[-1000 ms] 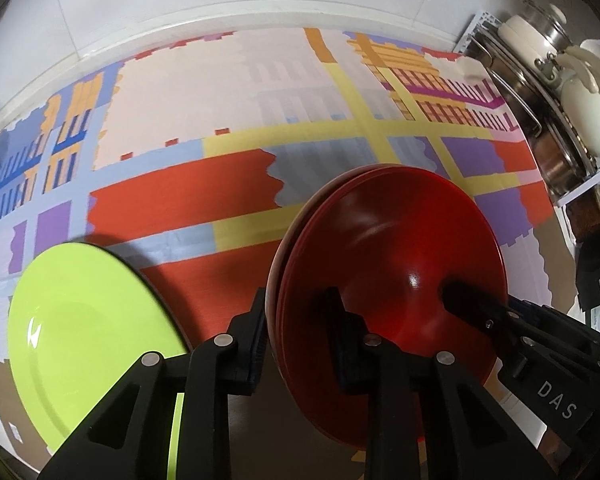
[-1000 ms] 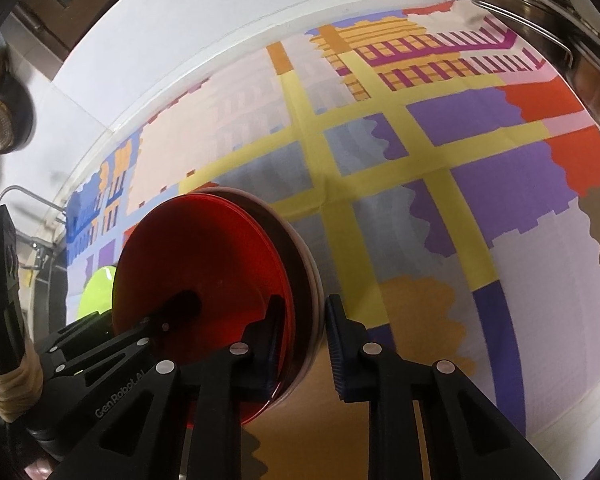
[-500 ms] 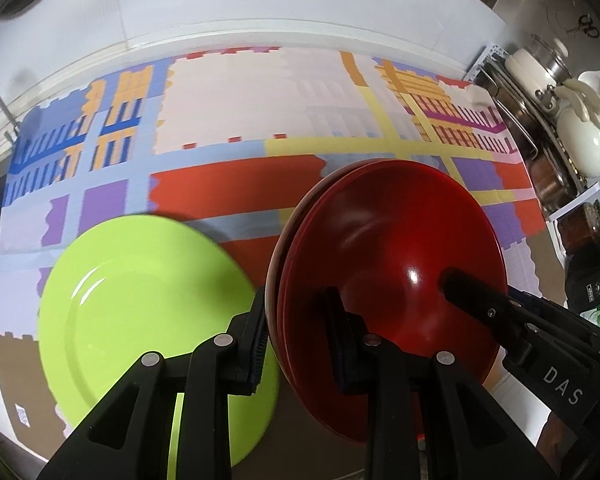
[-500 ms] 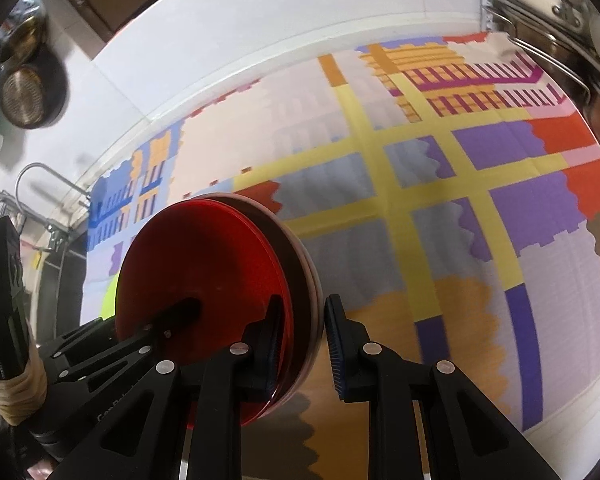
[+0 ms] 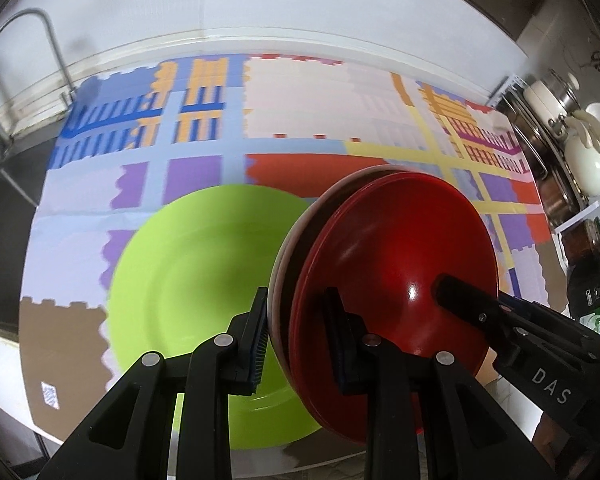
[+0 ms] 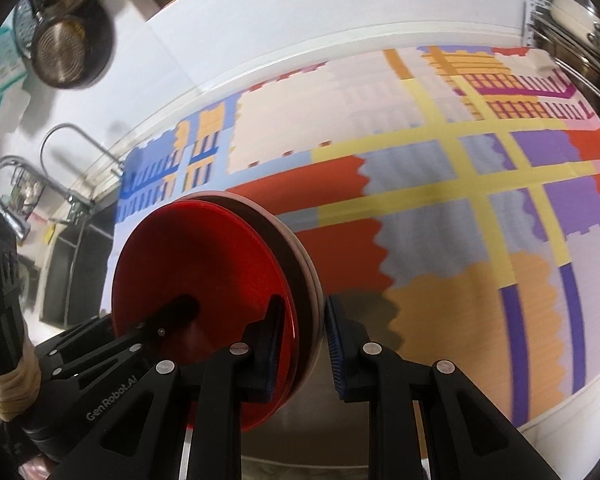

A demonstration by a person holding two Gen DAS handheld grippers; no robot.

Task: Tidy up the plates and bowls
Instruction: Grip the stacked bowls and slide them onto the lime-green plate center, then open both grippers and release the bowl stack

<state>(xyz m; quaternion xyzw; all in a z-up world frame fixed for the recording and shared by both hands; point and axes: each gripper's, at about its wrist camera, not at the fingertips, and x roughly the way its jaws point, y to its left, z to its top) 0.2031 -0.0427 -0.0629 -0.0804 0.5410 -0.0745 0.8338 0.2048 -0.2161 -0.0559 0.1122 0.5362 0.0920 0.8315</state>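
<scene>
A stack of red plates [image 5: 400,260] with a pale plate at the bottom hangs above the mat, held from both sides. My left gripper [image 5: 298,340] is shut on the stack's left rim. My right gripper [image 6: 304,340] is shut on the opposite rim of the stack [image 6: 204,264]. Each view shows the other gripper's upper finger lying on the top red plate, the right one's finger [image 5: 460,300] and the left one's finger [image 6: 180,308]. A lime green plate [image 5: 204,272] lies flat on the mat, left of the stack and partly under it in the left wrist view.
A colourful patchwork mat [image 5: 300,96] covers the counter. A faucet [image 5: 40,40] and a dark sink [image 6: 72,264] are at the left end. A rack of steel pots and lids [image 5: 560,120] stands at the right. A metal strainer [image 6: 64,48] hangs on the wall.
Both grippers have carried the stack leftwards over the mat and a little higher. The green plate has come much further into the left wrist view. The faucet and sink now show.
</scene>
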